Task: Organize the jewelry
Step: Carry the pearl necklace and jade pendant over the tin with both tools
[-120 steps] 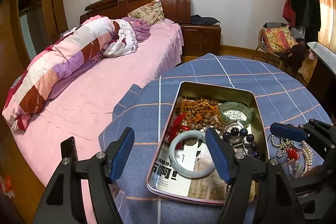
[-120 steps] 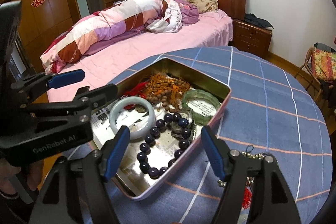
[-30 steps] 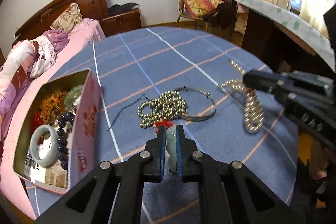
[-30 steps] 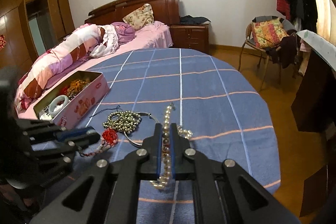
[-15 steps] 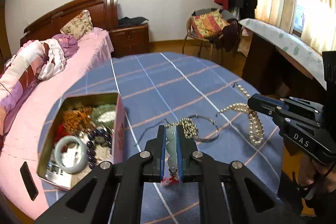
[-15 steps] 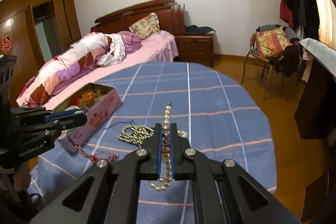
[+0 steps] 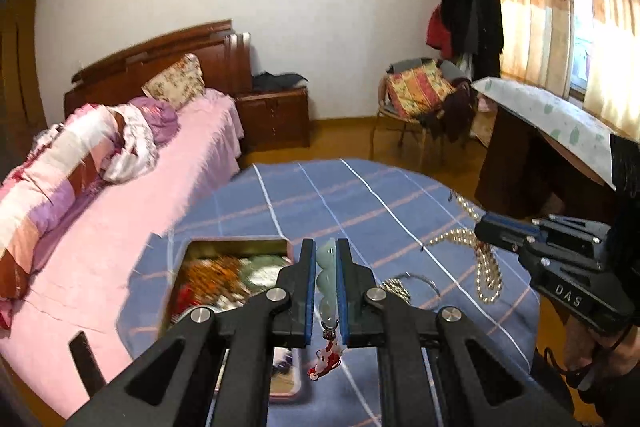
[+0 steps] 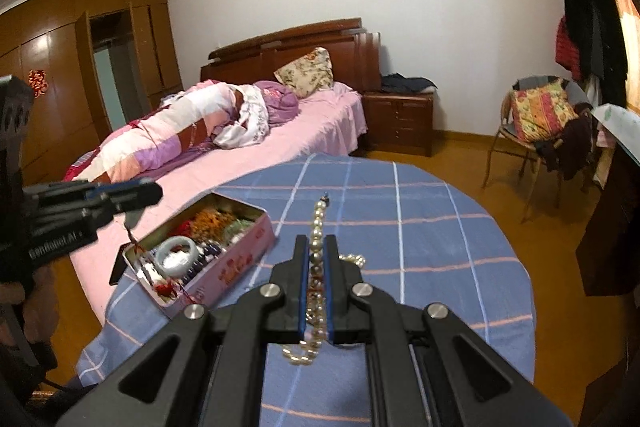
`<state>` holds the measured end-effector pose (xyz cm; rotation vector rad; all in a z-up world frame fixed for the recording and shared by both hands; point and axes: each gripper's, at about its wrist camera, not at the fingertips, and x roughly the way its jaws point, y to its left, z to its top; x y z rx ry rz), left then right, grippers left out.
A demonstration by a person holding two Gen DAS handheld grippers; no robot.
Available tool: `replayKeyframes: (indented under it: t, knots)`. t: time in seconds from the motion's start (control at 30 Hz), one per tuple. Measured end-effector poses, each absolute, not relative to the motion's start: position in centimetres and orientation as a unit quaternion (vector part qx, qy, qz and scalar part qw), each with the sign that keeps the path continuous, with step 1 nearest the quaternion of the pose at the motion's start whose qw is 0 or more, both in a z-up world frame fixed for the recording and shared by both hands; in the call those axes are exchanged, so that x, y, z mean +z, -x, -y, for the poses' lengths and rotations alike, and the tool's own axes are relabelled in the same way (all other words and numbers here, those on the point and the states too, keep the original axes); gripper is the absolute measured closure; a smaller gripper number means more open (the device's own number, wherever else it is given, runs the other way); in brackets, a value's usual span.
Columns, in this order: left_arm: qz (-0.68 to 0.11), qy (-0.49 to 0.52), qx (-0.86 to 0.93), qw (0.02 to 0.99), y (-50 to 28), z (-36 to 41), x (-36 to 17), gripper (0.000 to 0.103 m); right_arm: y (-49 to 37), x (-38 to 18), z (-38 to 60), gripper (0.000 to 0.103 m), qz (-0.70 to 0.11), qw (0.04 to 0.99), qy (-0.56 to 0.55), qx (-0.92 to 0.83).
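My left gripper (image 7: 322,259) is shut on a pale green jade pendant (image 7: 326,277) with a red tassel (image 7: 325,359). It holds the pendant in the air above the open pink tin box (image 7: 230,267) full of jewelry. In the right wrist view the left gripper (image 8: 136,195) hangs over the near end of the box (image 8: 224,267), the tassel dangling into it. My right gripper (image 8: 315,251) is shut on a pearl necklace (image 8: 318,227), lifted above the table. It also shows in the left wrist view (image 7: 486,265).
The round table has a blue checked cloth (image 8: 420,235). A gold bead strand and a thin metal bangle (image 7: 414,285) lie on it right of the box. A pink bed (image 7: 100,227) lies left, a chair (image 8: 536,131) and a desk (image 7: 532,131) right.
Both grippers have risen with their jewelry. My left gripper has carried the jade pendant left, over the tin box. The pearl necklace has come further off the cloth.
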<state>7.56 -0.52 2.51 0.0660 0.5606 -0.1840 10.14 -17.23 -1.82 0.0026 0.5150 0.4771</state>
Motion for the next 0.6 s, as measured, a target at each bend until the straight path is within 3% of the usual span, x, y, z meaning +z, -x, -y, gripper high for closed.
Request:
replayKeyframes:
  t: [0.27, 0.6]
  knots:
    - [-0.245, -0.038, -0.055, 0.967, -7.3, -3.1, 5.4, 0.095, -10.0, 0.2, 14.3, 0.094, -0.230, 0.935, 0.007, 0.268]
    - [-0.249, -0.020, -0.021, 0.968, -7.6, -7.0, 4.8, 0.095, -10.1, 1.1, 9.9, 0.094, -0.224, 0.923, 0.027, 0.311]
